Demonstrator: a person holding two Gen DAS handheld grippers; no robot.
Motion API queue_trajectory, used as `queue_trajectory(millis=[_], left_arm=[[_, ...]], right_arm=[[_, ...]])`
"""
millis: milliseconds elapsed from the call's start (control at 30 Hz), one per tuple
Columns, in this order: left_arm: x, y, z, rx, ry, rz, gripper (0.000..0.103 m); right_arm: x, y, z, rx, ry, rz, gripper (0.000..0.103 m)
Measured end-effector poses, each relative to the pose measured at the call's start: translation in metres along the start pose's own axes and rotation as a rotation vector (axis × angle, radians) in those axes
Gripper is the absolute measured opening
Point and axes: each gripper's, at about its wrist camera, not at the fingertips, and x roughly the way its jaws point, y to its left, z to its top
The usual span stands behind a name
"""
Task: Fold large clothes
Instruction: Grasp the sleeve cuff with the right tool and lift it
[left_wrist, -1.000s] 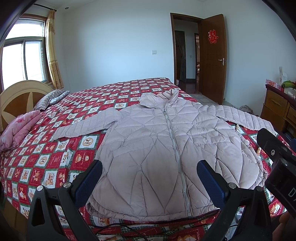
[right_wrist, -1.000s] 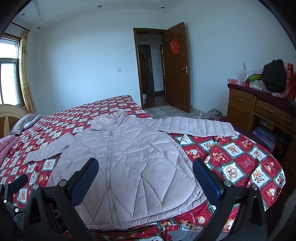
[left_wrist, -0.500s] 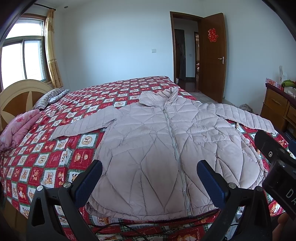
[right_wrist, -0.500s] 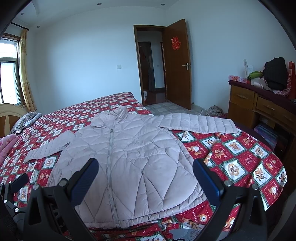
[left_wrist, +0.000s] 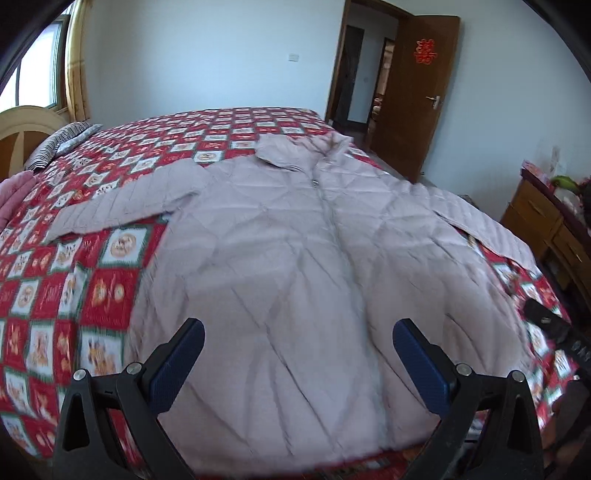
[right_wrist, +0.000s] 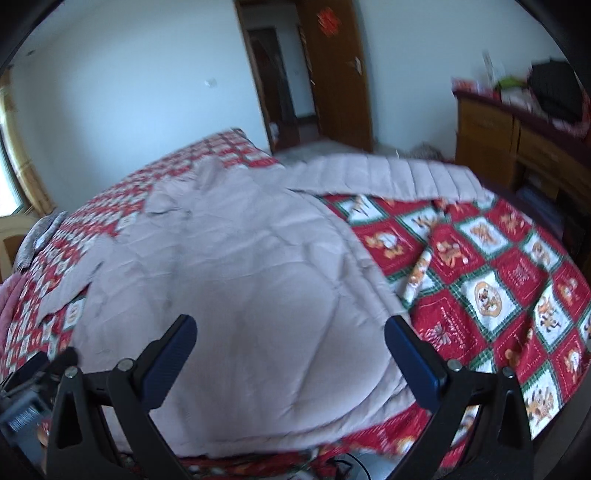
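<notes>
I am working in a home bedroom. A bed (left_wrist: 110, 258) with a red patchwork quilt fills the room. A wooden dresser (right_wrist: 517, 147), curtained window (left_wrist: 55, 74) and open door (left_wrist: 417, 92) surround it.

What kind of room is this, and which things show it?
Most likely a home bedroom: a bed with a red patterned quilt, a wooden headboard, and a dresser near the door. A jacket lies spread on the bed.

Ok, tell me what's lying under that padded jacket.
The jacket lies spread flat, front up, on a red, white and green patchwork quilt covering the bed. The quilt shows all around the jacket; whatever sits directly beneath the jacket's body is covered and cannot be seen.
</notes>
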Motion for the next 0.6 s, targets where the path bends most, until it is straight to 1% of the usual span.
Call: queue_trajectory(millis=[67,100,133,167,200,233,267,333,400,433,467,533,600], left_arm=[[0.014,0.012,0.02,0.001,-0.009,0.042,0.102],[0.022,0.02,0.033,0.002,-0.019,0.055,0.102],[0.029,0.025,0.042,0.006,-0.029,0.058,0.102],[0.037,0.032,0.052,0.008,-0.041,0.062,0.102],[0.043,0.037,0.06,0.011,-0.051,0.068,0.102],[0.052,0.043,0.069,0.014,-0.064,0.078,0.102],[0.063,0.049,0.078,0.017,-0.08,0.092,0.102],[0.085,0.062,0.093,0.022,-0.092,0.133,0.102],[0.11,0.073,0.108,0.036,-0.094,0.173,0.102],[0.121,0.077,0.113,0.042,-0.092,0.192,0.102],[0.133,0.082,0.117,0.044,-0.084,0.207,0.102],[0.155,0.09,0.122,0.032,-0.068,0.213,0.102],[0.173,0.096,0.124,0.017,-0.053,0.21,0.102]], right_arm=[[0.012,-0.028,0.018,0.08,0.02,-0.006,0.103],[0.018,-0.05,0.031,0.143,0.011,-0.014,0.102],[0.023,-0.068,0.041,0.192,-0.007,-0.009,0.096],[0.032,-0.082,0.048,0.252,0.0,0.01,0.091],[0.042,-0.098,0.057,0.297,0.001,0.007,0.081],[0.053,-0.122,0.071,0.341,0.001,-0.029,0.078],[0.066,-0.139,0.079,0.399,0.008,-0.039,0.078],[0.084,-0.18,0.098,0.454,-0.018,-0.112,0.078],[0.108,-0.209,0.113,0.51,-0.015,-0.158,0.078],[0.121,-0.23,0.121,0.561,-0.01,-0.171,0.078],[0.127,-0.243,0.124,0.584,-0.015,-0.181,0.077],[0.142,-0.27,0.135,0.66,-0.02,-0.202,0.072],[0.147,-0.28,0.141,0.685,-0.038,-0.231,0.072]])
